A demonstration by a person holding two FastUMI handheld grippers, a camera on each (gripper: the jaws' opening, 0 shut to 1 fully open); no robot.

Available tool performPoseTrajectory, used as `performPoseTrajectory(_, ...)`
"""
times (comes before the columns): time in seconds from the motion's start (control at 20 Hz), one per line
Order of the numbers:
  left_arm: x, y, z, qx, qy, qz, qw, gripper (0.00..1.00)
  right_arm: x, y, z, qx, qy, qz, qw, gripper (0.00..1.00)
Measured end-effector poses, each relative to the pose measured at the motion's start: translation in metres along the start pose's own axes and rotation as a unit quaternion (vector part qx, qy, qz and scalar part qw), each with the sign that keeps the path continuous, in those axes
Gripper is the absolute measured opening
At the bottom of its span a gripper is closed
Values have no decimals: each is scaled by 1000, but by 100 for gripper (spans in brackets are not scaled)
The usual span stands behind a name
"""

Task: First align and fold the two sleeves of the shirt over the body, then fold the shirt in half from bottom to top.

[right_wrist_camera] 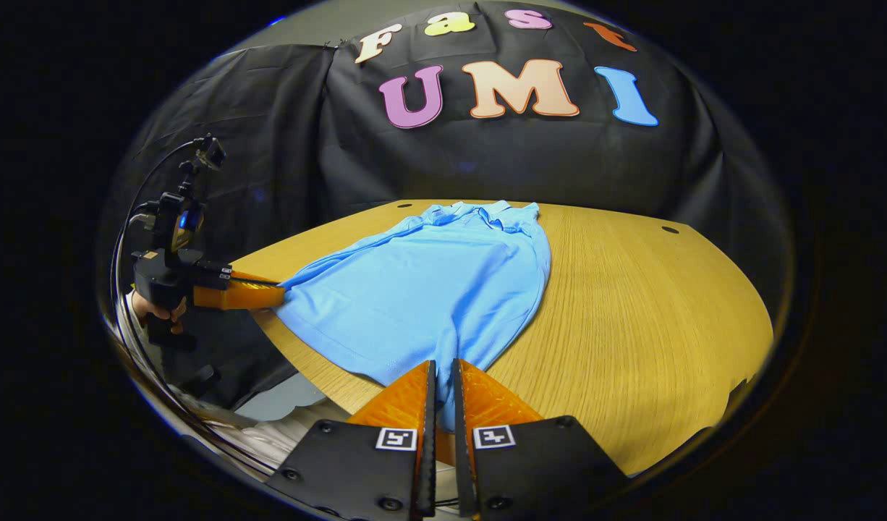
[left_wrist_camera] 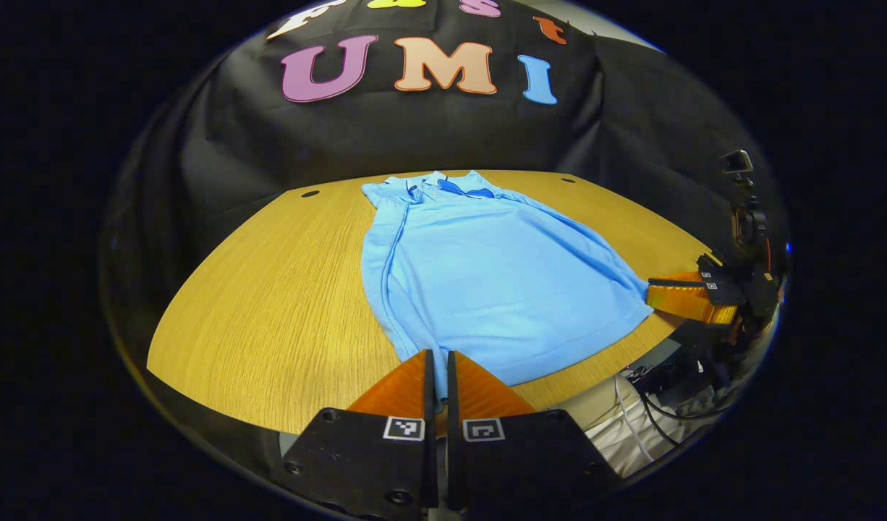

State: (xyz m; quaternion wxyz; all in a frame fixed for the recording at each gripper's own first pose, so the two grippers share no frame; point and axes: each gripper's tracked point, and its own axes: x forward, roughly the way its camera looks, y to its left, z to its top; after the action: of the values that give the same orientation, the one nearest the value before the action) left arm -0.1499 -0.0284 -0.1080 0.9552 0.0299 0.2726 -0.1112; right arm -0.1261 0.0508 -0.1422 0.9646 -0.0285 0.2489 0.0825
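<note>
Both tools [left_wrist_camera: 438, 362] [right_wrist_camera: 441, 373] pinch shirt [left_wrist_camera: 487, 268] hem, covering it.

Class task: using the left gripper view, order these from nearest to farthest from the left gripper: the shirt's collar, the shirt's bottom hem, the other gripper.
1. Bottom hem: clamped in the left gripper's jaws, at the table's near edge.
2. Right gripper: off to the right, at the hem's other corner.
3. Collar: far end of the table, by the booth wall.
</note>
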Motion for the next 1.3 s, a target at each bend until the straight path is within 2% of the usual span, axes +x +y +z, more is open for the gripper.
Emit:
performPoseTrajectory(0.15, 0, -1, 1, -5, -16, -2, 1000, 2, 0, 0, 1, -3, -2, -5, 1000, 14)
performPoseTrajectory(0.2, 0, -1, 3, -8, -22, -3, 1000, 2, 1, 0, 0, 0, -3, -4, 1000, 4)
performPoseTrajectory(0.65, 8, 8, 20, -26, -38, 2, 999, 0, 9, -5, 13, 6, 0, -9, 1000, 3)
performPoseTrajectory(0.8, 12, 15, 41, -17, -53, -1, 998, 0, 17, -11, 38, 9, -7, -5, 1000, 2)
performPoseTrajectory(0.95, 21, 25, 58, -11, -48, -5, 999, 0, 32, -31, 72, -3, -29, -23, 999, 2)
performPoseTrajectory(1.1, 33, 30, 83, -5, -45, -17, 999, 0, 54, -42, 96, -5, -29, -26, 999, 3)
performPoseTrajectory(1.3, 58, 42, 123, 9, -52, -21, 998, 0, 77, -53, 132, -46, -27, -37, 998, 2)
